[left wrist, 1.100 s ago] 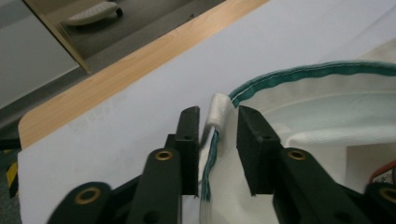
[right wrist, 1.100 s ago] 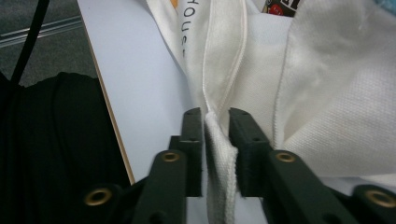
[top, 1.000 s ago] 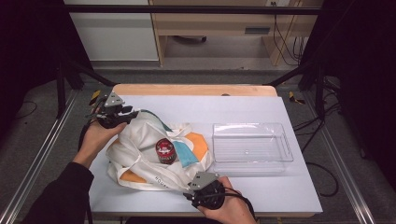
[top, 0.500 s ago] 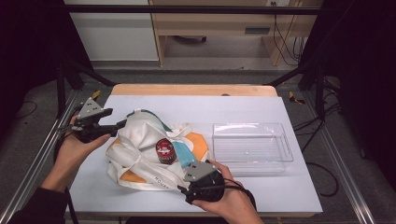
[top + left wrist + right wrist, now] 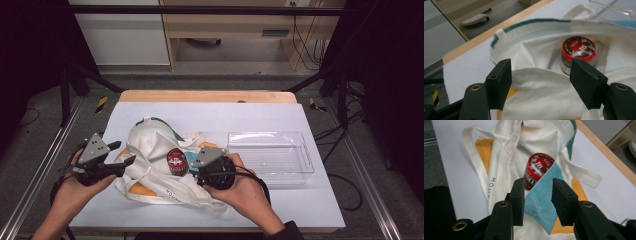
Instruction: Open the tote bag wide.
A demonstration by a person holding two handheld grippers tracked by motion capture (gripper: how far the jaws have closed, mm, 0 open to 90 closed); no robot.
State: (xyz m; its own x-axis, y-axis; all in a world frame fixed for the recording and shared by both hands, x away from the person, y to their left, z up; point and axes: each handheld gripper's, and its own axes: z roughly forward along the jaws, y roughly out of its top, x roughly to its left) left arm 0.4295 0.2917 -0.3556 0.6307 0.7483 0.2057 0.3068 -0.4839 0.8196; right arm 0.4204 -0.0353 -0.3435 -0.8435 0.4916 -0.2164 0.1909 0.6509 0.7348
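Observation:
A white canvas tote bag [image 5: 150, 145] with orange and teal patches lies crumpled on the table. A red-lidded can [image 5: 176, 161] rests in its open mouth. My left gripper [image 5: 126, 152] is at the bag's left side, pointing right. Its jaws have just been closing a little but stand open [image 5: 540, 72], with only bag cloth [image 5: 534, 50] and the can [image 5: 577, 50] beyond them. My right gripper [image 5: 196, 170] hovers just right of the can. Its jaws have just been closing and still stand apart [image 5: 539, 192]. The bag's teal edge [image 5: 541, 200] lies in the gap, and the can [image 5: 537, 168] is just ahead.
A clear plastic tray [image 5: 270, 152] sits empty to the right of the bag, close behind my right hand. The pale tabletop [image 5: 300, 200] has a wooden strip [image 5: 207, 96] along its far edge. Metal frame rails run down both sides.
My left gripper has moved from the bag's far-left corner toward the near left side. My right gripper has risen from the bag's front edge to beside the can.

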